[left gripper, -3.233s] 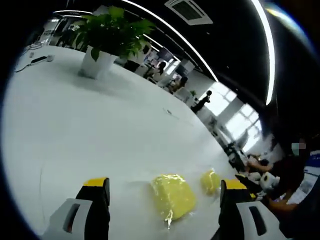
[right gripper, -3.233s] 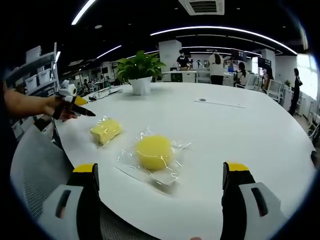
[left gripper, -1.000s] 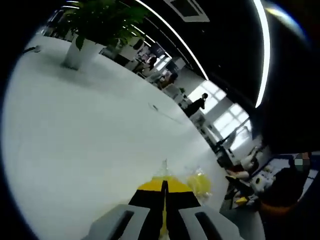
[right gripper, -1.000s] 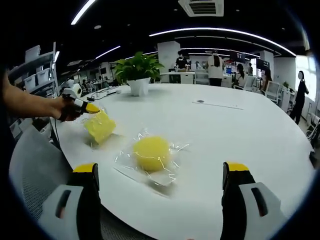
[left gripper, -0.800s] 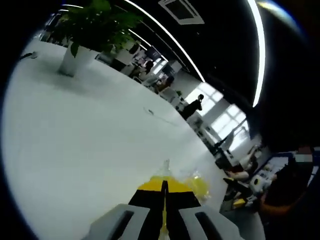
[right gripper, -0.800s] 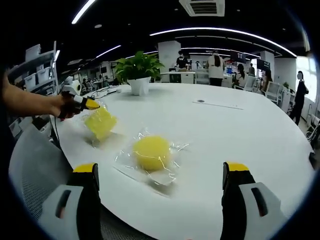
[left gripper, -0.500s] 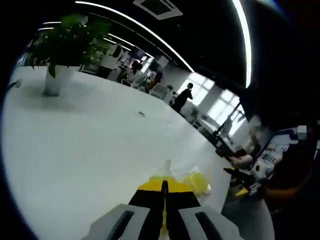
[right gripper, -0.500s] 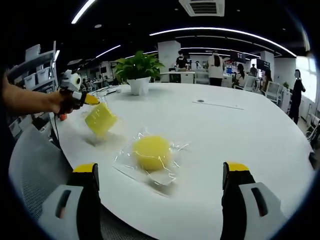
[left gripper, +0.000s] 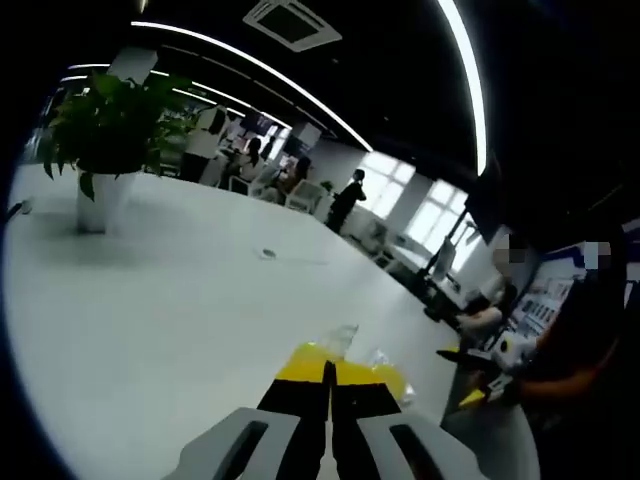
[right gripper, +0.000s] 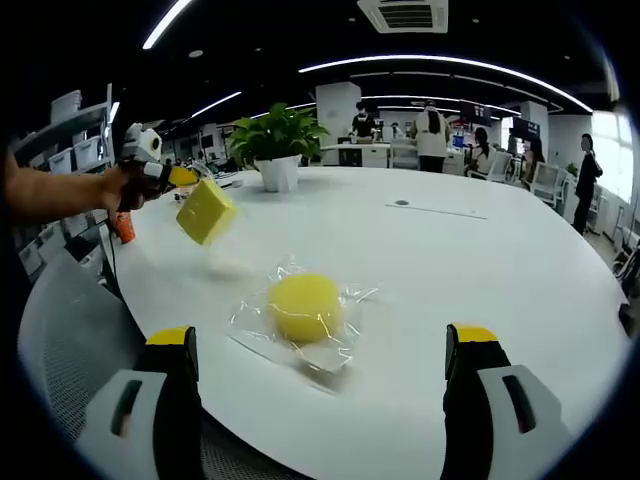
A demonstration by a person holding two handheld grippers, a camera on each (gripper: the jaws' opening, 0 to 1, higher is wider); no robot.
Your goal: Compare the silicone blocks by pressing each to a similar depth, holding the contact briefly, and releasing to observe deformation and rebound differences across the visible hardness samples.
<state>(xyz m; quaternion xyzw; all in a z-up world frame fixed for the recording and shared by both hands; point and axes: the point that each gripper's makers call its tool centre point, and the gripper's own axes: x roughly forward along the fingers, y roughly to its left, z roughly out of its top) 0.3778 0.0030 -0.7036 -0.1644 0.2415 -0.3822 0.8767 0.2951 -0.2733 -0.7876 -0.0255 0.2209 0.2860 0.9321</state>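
Observation:
A square yellow silicone block [right gripper: 205, 210] in clear wrap hangs tilted in the air above the white table [right gripper: 480, 260], at the left. My left gripper [right gripper: 178, 178] is shut on its edge, held by a person's hand [right gripper: 115, 190]. In the left gripper view the shut left gripper [left gripper: 328, 372] pinches the wrap [left gripper: 343, 338], and most of the block is hidden behind the tips. A round yellow block [right gripper: 305, 305] in crumpled clear wrap lies on the table in front of my right gripper [right gripper: 320, 335], which stands open just short of it with nothing between its fingers.
A potted plant [right gripper: 275, 140] stands at the far side of the table, also seen as the plant [left gripper: 105, 125]. A small dark object and thin strip [right gripper: 402, 203] lie mid-table. A mesh chair back [right gripper: 65, 340] is at the near left edge. People stand in the background.
The left gripper closed on the square block and lifted it off the table, up and a little away. The round block and the right gripper stayed put.

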